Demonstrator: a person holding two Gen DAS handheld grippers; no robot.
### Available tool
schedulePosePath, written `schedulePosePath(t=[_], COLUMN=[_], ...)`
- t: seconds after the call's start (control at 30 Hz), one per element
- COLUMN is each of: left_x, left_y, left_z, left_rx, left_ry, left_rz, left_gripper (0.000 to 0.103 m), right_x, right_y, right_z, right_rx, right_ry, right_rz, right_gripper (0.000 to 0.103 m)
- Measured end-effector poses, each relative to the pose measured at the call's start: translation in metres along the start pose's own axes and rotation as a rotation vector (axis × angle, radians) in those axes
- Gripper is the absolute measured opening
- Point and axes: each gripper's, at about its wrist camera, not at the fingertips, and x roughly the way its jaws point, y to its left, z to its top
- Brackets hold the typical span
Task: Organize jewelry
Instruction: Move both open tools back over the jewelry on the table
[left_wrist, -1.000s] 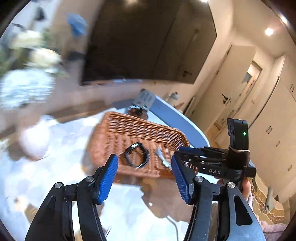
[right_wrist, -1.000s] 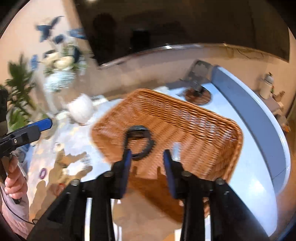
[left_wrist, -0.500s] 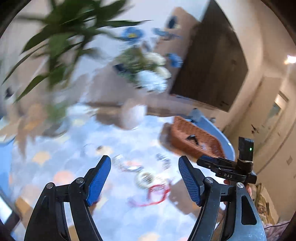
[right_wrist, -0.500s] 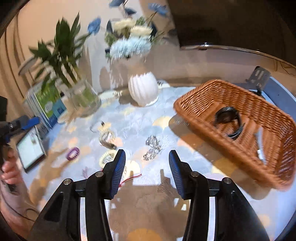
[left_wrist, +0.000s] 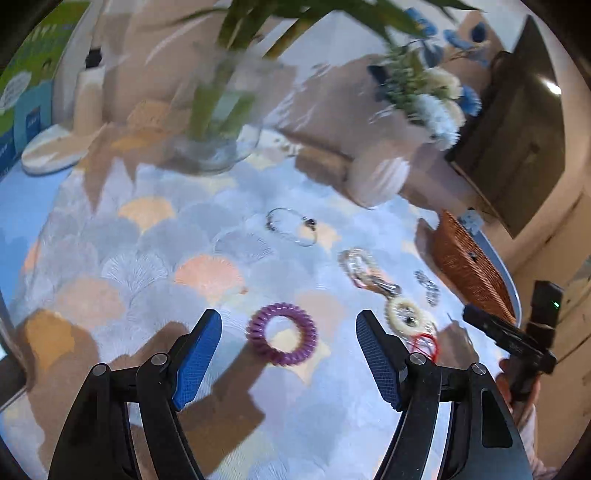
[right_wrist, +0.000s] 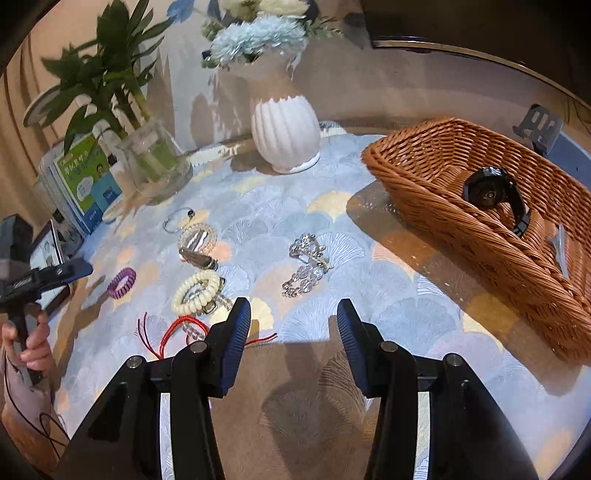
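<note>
A purple spiral bracelet (left_wrist: 282, 339) lies flat on a tablecloth (left_wrist: 155, 240) printed with pale blue and peach fans. The left gripper (left_wrist: 289, 332) hangs just above it, blue-padded jaws spread wide to either side of the bracelet and empty. Beyond the bracelet lies a thin silver bangle (left_wrist: 291, 226). To the bracelet's right are a clear beaded bracelet (left_wrist: 356, 263), a cream spiral bracelet (left_wrist: 405, 316) and a red cord (left_wrist: 424, 341). Further right stands a wicker basket (left_wrist: 469, 266). Behind everything, blurred, are a glass vase (left_wrist: 210, 125) of green stems and a white vase (left_wrist: 380, 177) of flowers.
</note>
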Motion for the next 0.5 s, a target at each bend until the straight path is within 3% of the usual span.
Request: schedulePosePath(t=[0.23,0.5], left_x=[0.021,0.027], left_y=[0.006,0.003], left_z=[-0.008,-0.011], left_rx=[0.03,0.055], left_ry=[0.026,0.043], left_rz=[0.026,0.04], left_gripper=[0.077,0.077], right_x=[0.008,0.07], right_y=[0.047,0.098], right_z=[0.02,0.057], right_rx=[-0.148,-0.303], right_ry=[0.103,0.207], right_rz=[0.028,0.1], right_gripper=[0.052,0.052])
